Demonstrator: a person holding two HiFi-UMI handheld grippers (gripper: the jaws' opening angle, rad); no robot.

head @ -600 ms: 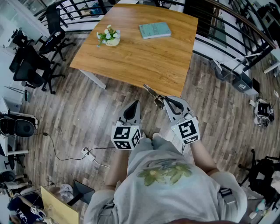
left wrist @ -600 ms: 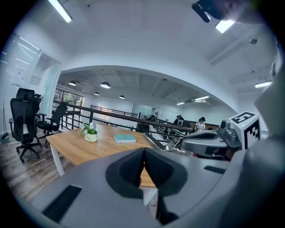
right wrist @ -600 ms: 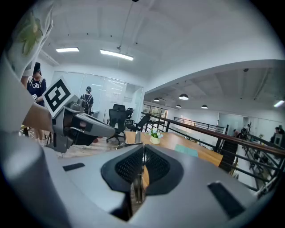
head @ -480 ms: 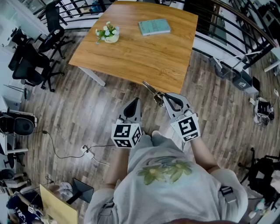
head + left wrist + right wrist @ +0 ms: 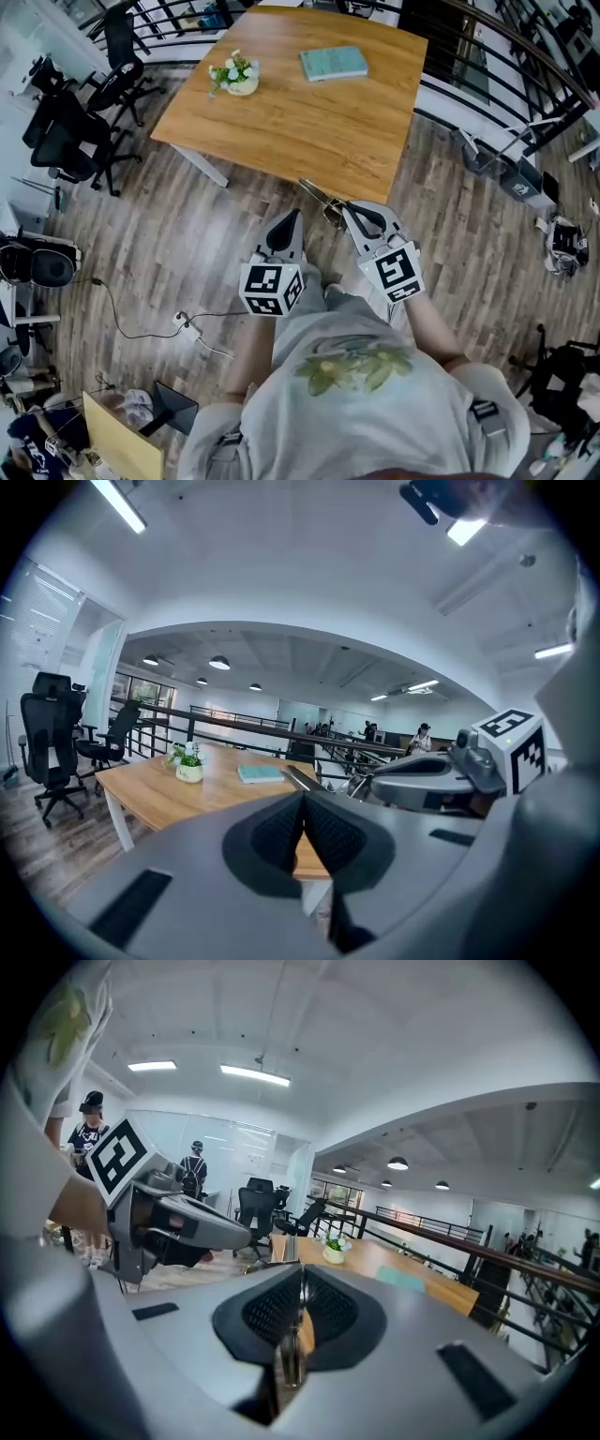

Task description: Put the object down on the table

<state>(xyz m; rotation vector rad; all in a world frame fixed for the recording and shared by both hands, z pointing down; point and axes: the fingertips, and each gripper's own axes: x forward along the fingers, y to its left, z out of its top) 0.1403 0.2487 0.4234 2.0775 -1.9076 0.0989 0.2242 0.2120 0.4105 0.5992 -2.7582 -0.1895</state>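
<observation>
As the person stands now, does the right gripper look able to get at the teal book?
Probably not. The right gripper hangs over the floor short of the table's near edge, the book lies near the far edge, and the jaws are shut on a thin metal object.

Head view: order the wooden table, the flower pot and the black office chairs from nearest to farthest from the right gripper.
1. Wooden table: its near edge lies just ahead of the right gripper.
2. Flower pot: on the table's far left part.
3. Black office chairs: on the floor, far left.
</observation>
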